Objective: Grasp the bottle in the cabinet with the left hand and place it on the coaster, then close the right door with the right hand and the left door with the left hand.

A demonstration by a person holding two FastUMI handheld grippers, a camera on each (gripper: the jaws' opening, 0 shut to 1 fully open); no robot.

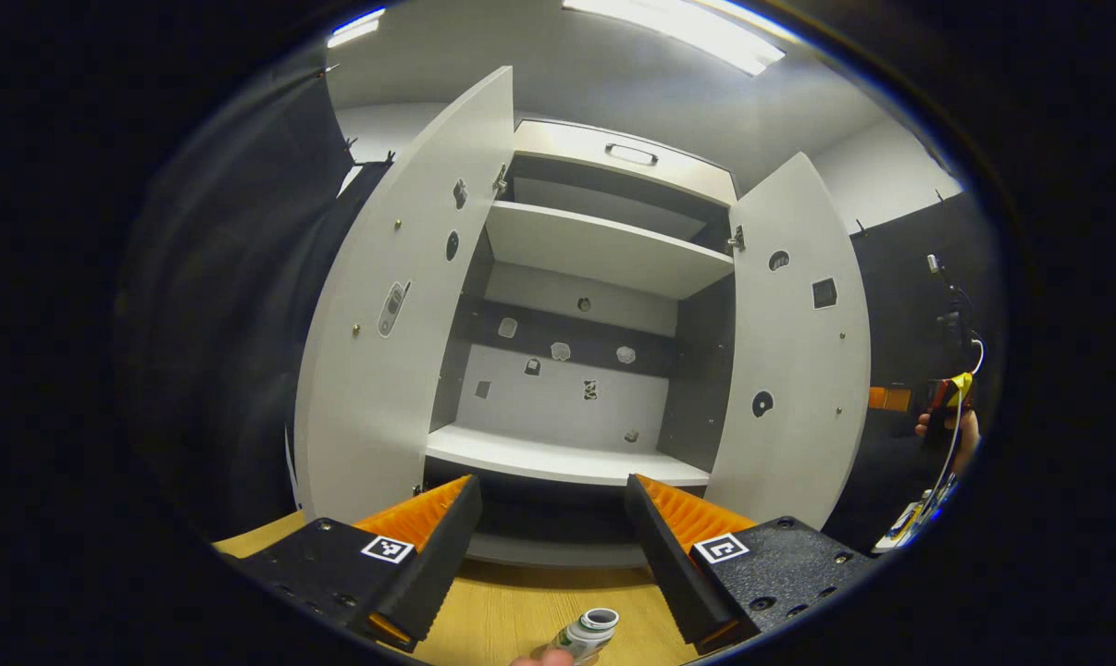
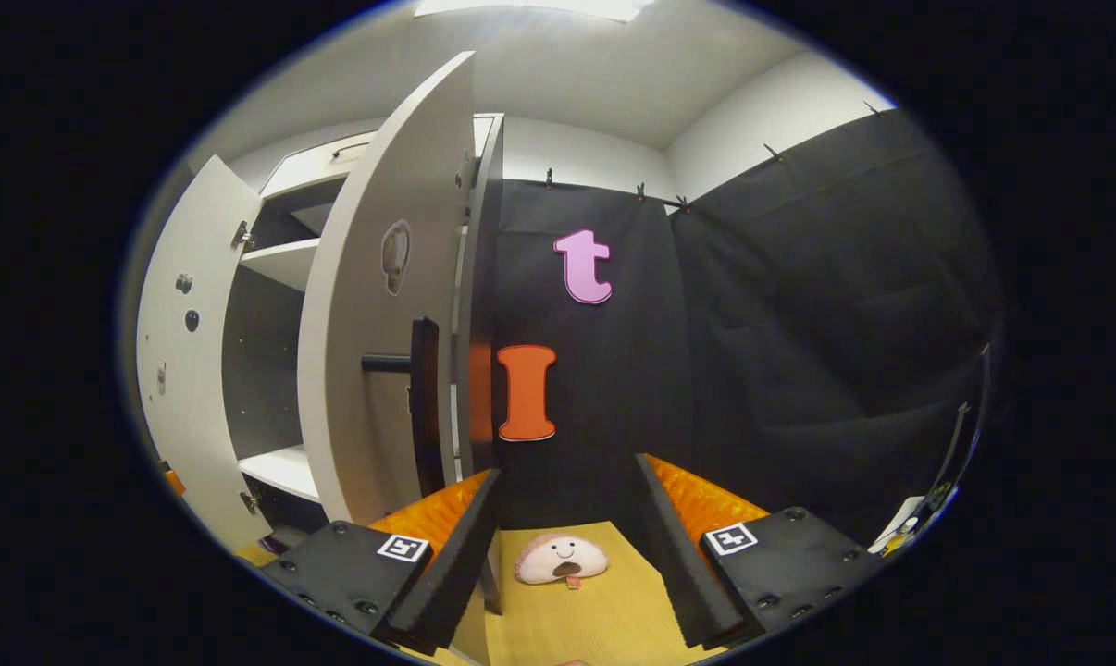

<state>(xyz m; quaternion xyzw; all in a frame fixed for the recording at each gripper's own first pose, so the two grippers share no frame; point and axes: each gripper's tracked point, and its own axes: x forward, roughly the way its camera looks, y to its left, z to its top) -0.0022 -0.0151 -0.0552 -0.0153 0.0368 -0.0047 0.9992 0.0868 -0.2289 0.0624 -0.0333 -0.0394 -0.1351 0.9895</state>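
The white cabinet stands with both doors swung out and its shelves bare. A small bottle with a white cap shows at the very bottom of the left gripper view, on the wooden table, nearer than my left gripper, which is open and holds nothing. What the bottle rests on is cut off. The left door and right door flank the opening. My right gripper is open, just right of the right door and its black handle.
A cream round pad with a face lies on the table between my right fingers, farther off. A hand holding the other gripper shows at the far right. The left door stands beyond the right one. Black cloth walls surround the cabinet.
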